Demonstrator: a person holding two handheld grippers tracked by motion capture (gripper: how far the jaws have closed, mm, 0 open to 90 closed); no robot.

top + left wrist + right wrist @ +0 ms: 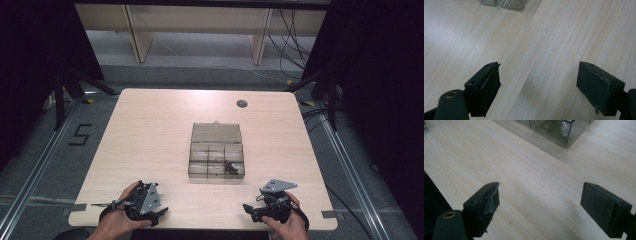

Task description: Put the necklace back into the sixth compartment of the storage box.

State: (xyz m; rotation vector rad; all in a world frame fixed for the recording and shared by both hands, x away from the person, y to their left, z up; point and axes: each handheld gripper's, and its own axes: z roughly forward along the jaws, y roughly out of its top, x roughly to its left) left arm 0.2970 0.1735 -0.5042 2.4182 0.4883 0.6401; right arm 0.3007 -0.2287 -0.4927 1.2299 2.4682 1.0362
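Observation:
A clear plastic compartment box point(216, 159) sits open at the middle of the wooden table point(150, 135), its lid point(216, 133) laid back flat. A small dark and red item with thin wires point(230, 168) lies in the box's near right compartment. My left gripper point(161, 214) rests near the front left edge, held in a hand, its jaws wide apart over bare wood point(539, 72). My right gripper point(248, 210) is near the front right edge, also open with nothing between its jaws point(540, 195). The box's corner point(564, 135) shows at the top of the right gripper view.
A round grey cable hole point(242, 103) sits at the table's far right. Beyond the far edge stand wooden furniture legs point(142, 40) and loose cables point(292, 45). Black tripod legs point(65, 85) flank both sides of the table.

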